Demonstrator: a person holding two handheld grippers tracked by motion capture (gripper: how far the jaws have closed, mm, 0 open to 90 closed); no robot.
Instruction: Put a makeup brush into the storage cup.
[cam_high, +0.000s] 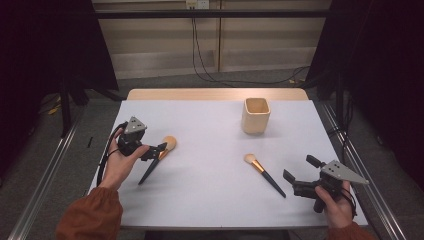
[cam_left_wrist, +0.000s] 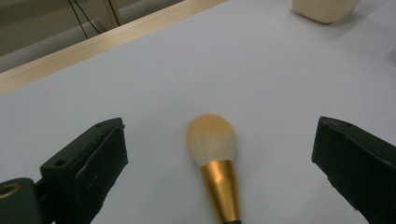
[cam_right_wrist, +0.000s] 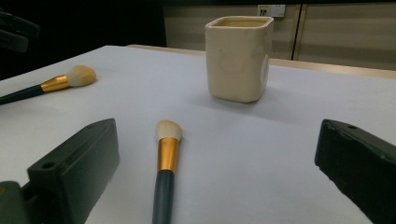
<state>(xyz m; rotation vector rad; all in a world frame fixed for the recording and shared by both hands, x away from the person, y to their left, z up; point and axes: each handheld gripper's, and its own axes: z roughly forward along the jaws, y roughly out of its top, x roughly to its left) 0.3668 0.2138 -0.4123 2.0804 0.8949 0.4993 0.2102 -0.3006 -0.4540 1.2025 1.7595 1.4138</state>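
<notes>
Your left tool (cam_high: 159, 150) hangs low over the big brush (cam_left_wrist: 215, 163), jaws spread wide with the gold ferrule between them and neither jaw touching it; the bristle head lies just ahead of the tips. Your right tool (cam_high: 300, 171) is also wide open, and the small brush (cam_right_wrist: 166, 163) lies just ahead of it, handle towards you. Beyond that brush the cream cup (cam_right_wrist: 239, 57) stands upright on the white worktop (cam_high: 210, 185), nothing between them.

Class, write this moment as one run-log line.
left gripper: open over large brush | right gripper: open near small brush | cup: upright
</notes>
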